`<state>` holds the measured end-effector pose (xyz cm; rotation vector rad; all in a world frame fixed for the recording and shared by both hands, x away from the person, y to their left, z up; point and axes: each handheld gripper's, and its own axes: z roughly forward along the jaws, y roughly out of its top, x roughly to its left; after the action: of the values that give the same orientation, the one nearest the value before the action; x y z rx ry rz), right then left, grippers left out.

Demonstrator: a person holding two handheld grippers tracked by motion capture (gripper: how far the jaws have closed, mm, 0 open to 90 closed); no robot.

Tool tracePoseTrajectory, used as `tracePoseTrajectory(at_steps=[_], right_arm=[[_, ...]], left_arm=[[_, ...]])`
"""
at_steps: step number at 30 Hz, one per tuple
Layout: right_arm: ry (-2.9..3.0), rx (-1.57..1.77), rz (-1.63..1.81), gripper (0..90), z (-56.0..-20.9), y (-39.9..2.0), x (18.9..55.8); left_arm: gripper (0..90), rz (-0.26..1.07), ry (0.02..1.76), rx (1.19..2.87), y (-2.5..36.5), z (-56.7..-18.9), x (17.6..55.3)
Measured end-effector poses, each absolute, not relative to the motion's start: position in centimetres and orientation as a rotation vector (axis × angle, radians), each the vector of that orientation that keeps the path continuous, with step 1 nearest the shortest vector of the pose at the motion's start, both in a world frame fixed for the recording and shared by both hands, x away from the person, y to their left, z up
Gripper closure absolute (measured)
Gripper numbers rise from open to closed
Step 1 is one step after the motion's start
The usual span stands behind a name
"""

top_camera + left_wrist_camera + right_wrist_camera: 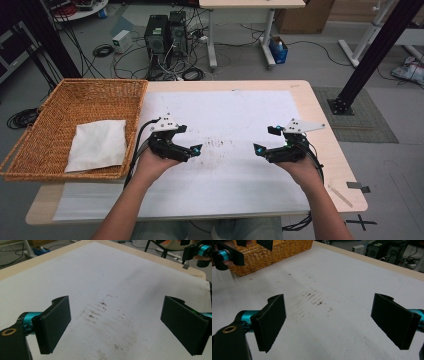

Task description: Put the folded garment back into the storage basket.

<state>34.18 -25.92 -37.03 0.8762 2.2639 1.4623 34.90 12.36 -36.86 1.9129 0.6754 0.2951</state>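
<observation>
so the folded white cloth [96, 145] is sitting in the wicker basket [50, 120] way off on the left, so the left tool [192, 150] is clearly nearer than the right tool [260, 149]; both have jaws wide apart, holding nothing, over the desk [320, 125]

Left claw [196, 149] and right claw [258, 148] wide open; tips facing inward

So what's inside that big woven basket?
A folded white cloth lies flat on the bottom of the basket, toward its near side. The rest of the bottom shows bare weave. Whatever might sit under the cloth is covered, so that cannot be told.
</observation>
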Motion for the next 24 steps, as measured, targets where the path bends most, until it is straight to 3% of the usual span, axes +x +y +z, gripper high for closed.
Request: tracePoseTrajectory(at_steps=[24], right_arm=[[2.275,0.876,1.452,13.3,-37.27,-25.64,34.24]], left_arm=[[9.5,0.299,0.660,1.887,12.23,-36.40,35.11]])
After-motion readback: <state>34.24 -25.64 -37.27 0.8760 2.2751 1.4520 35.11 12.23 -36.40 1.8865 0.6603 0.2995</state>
